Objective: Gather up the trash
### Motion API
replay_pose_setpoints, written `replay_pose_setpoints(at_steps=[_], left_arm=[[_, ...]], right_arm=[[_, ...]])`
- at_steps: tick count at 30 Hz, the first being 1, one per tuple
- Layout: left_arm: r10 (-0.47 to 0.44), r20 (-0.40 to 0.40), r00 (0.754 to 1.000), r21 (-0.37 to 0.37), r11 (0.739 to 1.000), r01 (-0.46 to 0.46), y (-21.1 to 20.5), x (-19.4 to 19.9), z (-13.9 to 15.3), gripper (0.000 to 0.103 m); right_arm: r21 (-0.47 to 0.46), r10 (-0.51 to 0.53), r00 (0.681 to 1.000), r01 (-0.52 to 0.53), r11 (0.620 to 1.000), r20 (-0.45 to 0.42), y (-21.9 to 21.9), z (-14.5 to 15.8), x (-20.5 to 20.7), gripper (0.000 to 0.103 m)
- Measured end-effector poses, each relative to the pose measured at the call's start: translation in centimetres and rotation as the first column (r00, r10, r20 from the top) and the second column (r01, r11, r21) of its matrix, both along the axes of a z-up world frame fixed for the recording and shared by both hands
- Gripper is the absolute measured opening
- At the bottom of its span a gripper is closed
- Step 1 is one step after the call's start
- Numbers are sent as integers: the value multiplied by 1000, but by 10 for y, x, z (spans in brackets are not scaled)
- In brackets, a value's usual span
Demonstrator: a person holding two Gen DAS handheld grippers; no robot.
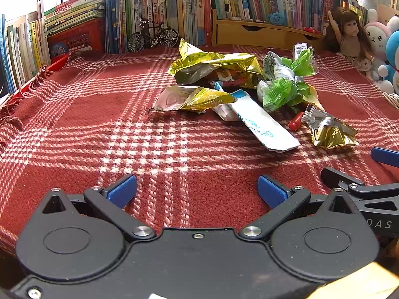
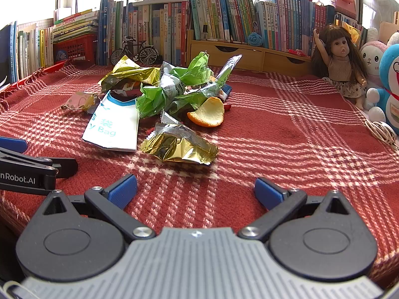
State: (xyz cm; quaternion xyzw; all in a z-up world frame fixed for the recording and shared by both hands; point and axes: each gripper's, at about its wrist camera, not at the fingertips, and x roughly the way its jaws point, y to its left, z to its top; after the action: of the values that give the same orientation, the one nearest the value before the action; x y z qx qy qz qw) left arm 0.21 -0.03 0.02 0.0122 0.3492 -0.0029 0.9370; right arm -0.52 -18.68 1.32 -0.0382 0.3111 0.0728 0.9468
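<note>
Several wrappers [image 2: 174,87] heaped on plaid cloth [image 2: 274,134].

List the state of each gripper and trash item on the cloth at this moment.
left gripper: open, empty.
right gripper: open, empty.
gold wrapper: crumpled, lying apart, nearest the grippers.
white bag: flat on the cloth.
green wrappers: crumpled, in the pile.
orange peel: curled, at the pile's edge.
yellow bag: crumpled, torn open.
</note>
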Motion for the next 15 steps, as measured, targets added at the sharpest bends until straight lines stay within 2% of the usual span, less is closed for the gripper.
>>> replay_pose_setpoints(at_steps=[15], left_arm=[[0,-1,1000,0,1000,0,0,0,0,103]], right_arm=[[0,1,1000,-1,1000,-2,0,0,1,103]])
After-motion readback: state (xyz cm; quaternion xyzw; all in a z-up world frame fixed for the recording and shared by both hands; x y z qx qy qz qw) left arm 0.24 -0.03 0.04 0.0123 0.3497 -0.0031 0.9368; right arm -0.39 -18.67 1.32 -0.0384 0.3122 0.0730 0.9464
